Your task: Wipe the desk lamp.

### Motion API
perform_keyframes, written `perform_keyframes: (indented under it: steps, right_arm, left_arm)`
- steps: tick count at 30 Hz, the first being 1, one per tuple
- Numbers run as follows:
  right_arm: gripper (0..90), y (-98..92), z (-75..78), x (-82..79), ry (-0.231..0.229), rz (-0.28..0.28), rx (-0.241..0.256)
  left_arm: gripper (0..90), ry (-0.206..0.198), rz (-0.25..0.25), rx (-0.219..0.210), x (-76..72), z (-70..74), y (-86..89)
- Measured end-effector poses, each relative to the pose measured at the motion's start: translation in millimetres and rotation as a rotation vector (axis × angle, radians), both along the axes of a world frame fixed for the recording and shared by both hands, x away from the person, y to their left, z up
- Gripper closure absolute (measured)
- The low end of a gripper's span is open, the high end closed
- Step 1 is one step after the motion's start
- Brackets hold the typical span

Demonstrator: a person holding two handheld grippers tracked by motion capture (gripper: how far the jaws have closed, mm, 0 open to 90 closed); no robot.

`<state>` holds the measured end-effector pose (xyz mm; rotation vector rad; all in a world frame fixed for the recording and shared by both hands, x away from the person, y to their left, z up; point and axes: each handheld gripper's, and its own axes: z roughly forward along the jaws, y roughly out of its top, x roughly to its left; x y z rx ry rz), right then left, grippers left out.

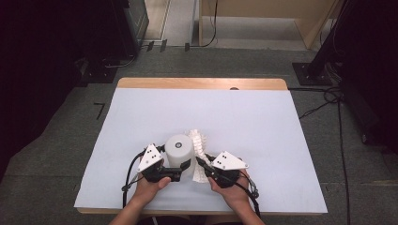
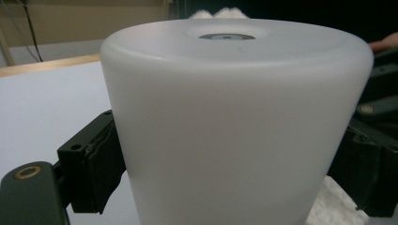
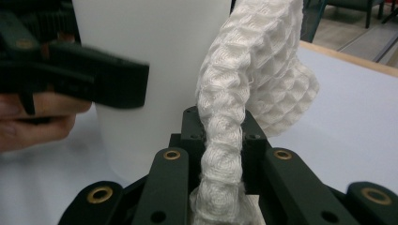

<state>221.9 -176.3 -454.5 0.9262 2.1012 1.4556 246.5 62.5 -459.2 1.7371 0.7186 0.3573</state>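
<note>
On the surface (image 1: 263, 122), near its front edge and about midway across, stands the cup (image 1: 179, 149) upside down, with the cloth (image 1: 199, 154) touching its right side and running from behind it toward the front. The left tool (image 1: 180, 169) sits at the cup's front left, one jaw on each side of the cup's wall. The right tool (image 1: 202, 165) is just right of the cup, its jaws pinching the cloth, which rises upright between them.
</note>
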Motion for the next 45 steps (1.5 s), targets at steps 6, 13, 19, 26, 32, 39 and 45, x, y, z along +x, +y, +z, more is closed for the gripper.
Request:
perform_keyframes:
  steps: [6,13,19,26,32,39,45]
  right_arm:
    - [77.9,-6.9,5.8,0.8,-0.01,-0.014,0.026]
    - [77.9,3.9,-11.6,3.0,0.046,0.017,-0.013]
    - [77.9,10.7,-17.9,2.8,0.065,0.035,-0.034]
    - [77.9,5.0,-8.9,1.4,0.031,0.011,-0.02]
    - [77.9,-5.5,0.0,2.7,0.006,-0.015,0.006]
    - [77.9,-8.8,-5.5,6.8,0.032,-0.058,-0.005]
    - [77.9,-14.3,-7.9,10.1,0.046,-0.093,-0.001]
  left_arm:
    - [8.6,-0.017,-0.014,0.02,-3.6,-0.7,-4.8]
    - [8.6,-0.026,0.012,-0.019,1.4,7.5,10.5]
    - [8.7,-0.021,0.029,-0.038,5.3,9.3,17.3]
    - [8.7,-0.012,-0.006,-0.011,0.8,2.0,5.2]
    - [8.7,-0.032,-0.023,0.022,-1.7,-1.7,-3.5]
    - [8.6,-0.069,0.1,0.05,6.2,-5.8,3.2]
    - [8.6,-0.074,0.166,0.123,13.2,-17.8,5.7]
